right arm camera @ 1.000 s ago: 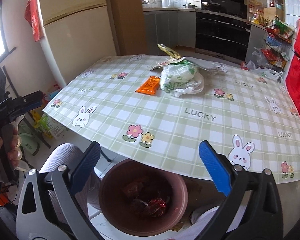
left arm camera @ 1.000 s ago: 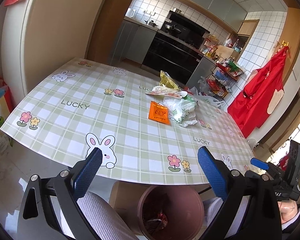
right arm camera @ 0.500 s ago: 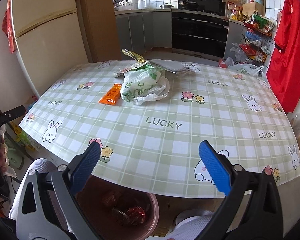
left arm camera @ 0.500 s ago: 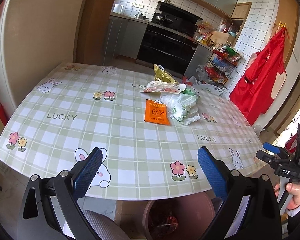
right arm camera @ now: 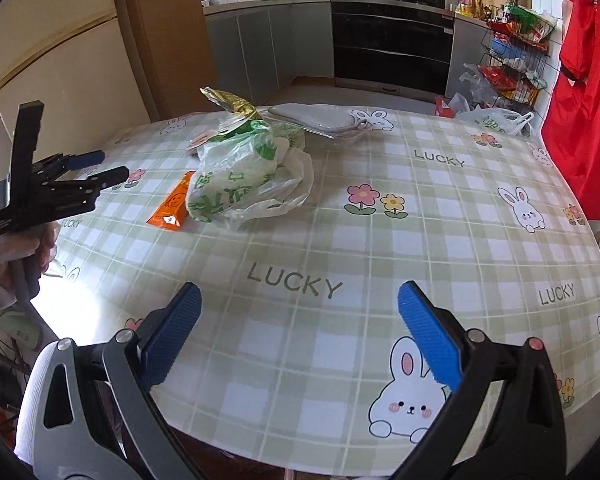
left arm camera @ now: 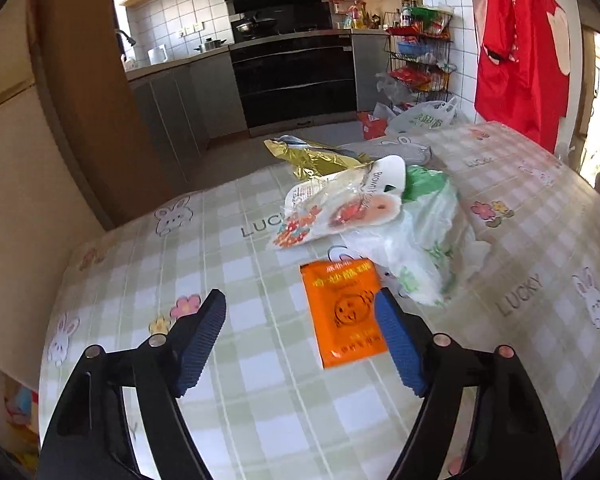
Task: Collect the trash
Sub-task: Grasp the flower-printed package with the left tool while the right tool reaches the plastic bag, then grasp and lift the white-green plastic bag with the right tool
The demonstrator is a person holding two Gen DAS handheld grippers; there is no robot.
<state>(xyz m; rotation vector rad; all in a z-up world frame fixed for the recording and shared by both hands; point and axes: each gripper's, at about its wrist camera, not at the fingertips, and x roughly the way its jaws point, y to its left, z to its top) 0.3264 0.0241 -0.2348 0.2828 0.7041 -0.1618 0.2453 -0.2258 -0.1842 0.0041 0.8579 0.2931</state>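
An orange packet (left arm camera: 344,312) lies flat on the checked tablecloth (left arm camera: 260,380). My left gripper (left arm camera: 300,304) hovers just over it with jaws closing. The packet sits between the fingers near the right pad (left arm camera: 396,344), and the pads do not press on it. Behind it lie a white-and-green plastic bag (left arm camera: 424,240), a white snack wrapper (left arm camera: 340,208) and a gold wrapper (left arm camera: 316,160). In the right wrist view my right gripper (right arm camera: 300,300) stands open over bare tablecloth, well short of the plastic bag (right arm camera: 248,172) and orange packet (right arm camera: 172,208). The left gripper (right arm camera: 114,164) shows at the left.
A grey flat pad (right arm camera: 316,118) lies at the table's far side. A fridge (right arm camera: 60,60) stands left, a wire rack (right arm camera: 512,60) and a red apron (right arm camera: 588,100) right. A plastic bag (right arm camera: 496,120) lies on the floor beyond the table.
Both grippers moved forward from the table's near edge over the table, and the bin dropped out of view. The left gripper rolled, came down to the orange packet, and its jaws narrowed.
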